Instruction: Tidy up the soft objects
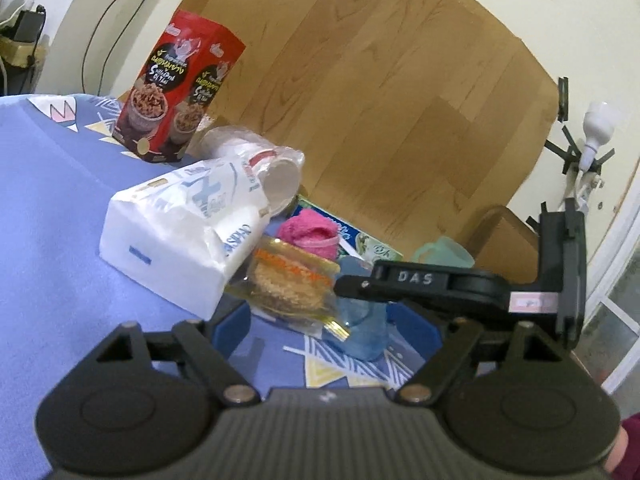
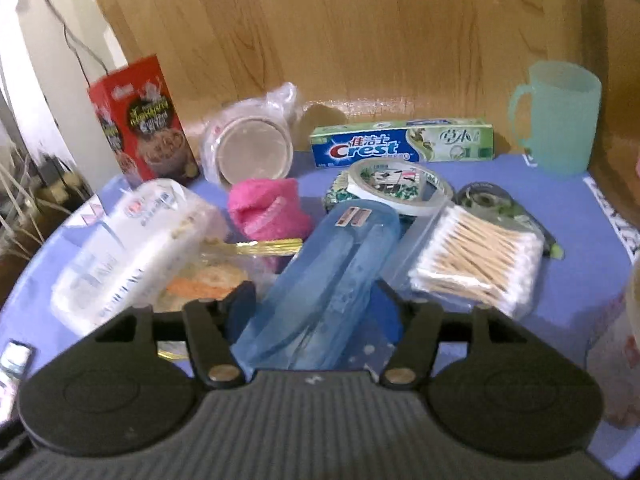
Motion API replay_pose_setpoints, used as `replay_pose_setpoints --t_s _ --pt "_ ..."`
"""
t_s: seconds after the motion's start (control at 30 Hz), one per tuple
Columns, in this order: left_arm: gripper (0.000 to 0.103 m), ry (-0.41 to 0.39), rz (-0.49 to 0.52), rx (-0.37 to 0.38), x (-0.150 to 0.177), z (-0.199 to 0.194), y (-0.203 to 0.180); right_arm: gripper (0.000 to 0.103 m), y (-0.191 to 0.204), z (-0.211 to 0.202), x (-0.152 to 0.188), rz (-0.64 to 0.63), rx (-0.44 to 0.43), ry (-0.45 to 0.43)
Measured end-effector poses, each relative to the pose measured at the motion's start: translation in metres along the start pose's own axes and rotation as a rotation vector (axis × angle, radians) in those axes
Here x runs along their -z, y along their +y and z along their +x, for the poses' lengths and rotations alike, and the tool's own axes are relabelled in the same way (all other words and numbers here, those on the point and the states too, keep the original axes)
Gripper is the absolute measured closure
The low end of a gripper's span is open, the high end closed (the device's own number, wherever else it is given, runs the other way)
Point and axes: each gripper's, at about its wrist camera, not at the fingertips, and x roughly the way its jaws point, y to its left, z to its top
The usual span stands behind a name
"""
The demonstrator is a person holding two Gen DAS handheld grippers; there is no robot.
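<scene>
seemingly little is sorted: the pink cloth (image 2: 268,210) lies at twelve o'clock of the right gripper (image 2: 316,300), amid clutter. its fingers stand apart around the blue case (image 2: 320,276), not visibly clamping; left gripper (image 1: 324,320) apart, empty.
</scene>
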Motion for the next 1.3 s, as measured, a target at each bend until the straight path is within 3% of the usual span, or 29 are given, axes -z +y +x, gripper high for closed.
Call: replay_pose_setpoints --t_s 0.17,0.33,0.47,0.6,0.7,0.73,0.77,0.8,0.9,0.97,1.1,1.2,1.3 --pt "0.019 0.001 -0.015 0.016 0.001 -0.002 0.001 0.048 -0.016 -0.028 0.017 -0.015 -0.044 0.014" --pt "0.017 0.041 -0.008 0.042 0.000 0.003 0.001 0.049 -0.042 -0.089 0.064 0.008 -0.109 0.023" --pt "0.016 0.150 0.005 0.135 0.003 0.007 -0.012 0.047 -0.055 -0.131 0.100 -0.007 -0.090 -0.014" --pt "0.015 0.252 0.003 0.221 0.012 0.008 -0.041 0.028 -0.044 -0.141 0.119 -0.088 -0.089 -0.051" --pt "0.015 0.346 0.066 0.228 0.022 0.021 -0.072 0.030 -0.035 -0.127 0.123 -0.146 -0.050 -0.035" --pt "0.018 0.380 0.073 0.219 0.027 0.027 -0.079 0.033 -0.033 -0.125 0.126 -0.177 -0.038 -0.051" --pt "0.022 0.419 0.072 0.213 0.032 0.035 -0.084 0.044 -0.031 -0.124 0.128 -0.216 -0.013 -0.059" --pt "0.030 0.469 0.068 0.213 0.039 0.044 -0.088 0.044 -0.029 -0.124 0.131 -0.252 0.005 -0.070" --pt "0.036 0.440 0.133 0.188 0.049 0.043 -0.104 0.045 -0.036 -0.130 0.133 -0.216 0.011 -0.105" --pt "0.038 0.415 0.128 0.220 0.047 0.035 -0.114 0.045 -0.042 -0.142 0.136 -0.205 0.008 -0.152" --pt "0.038 0.340 0.184 0.301 0.029 0.030 -0.158 0.045 -0.048 -0.174 0.130 -0.259 0.083 -0.314" --pt "0.038 0.328 0.253 0.357 0.021 0.045 -0.203 0.045 -0.070 -0.194 0.117 -0.227 0.144 -0.408" --pt "0.038 0.343 0.305 0.410 0.022 0.074 -0.246 0.045 -0.105 -0.208 0.104 -0.175 0.208 -0.444"
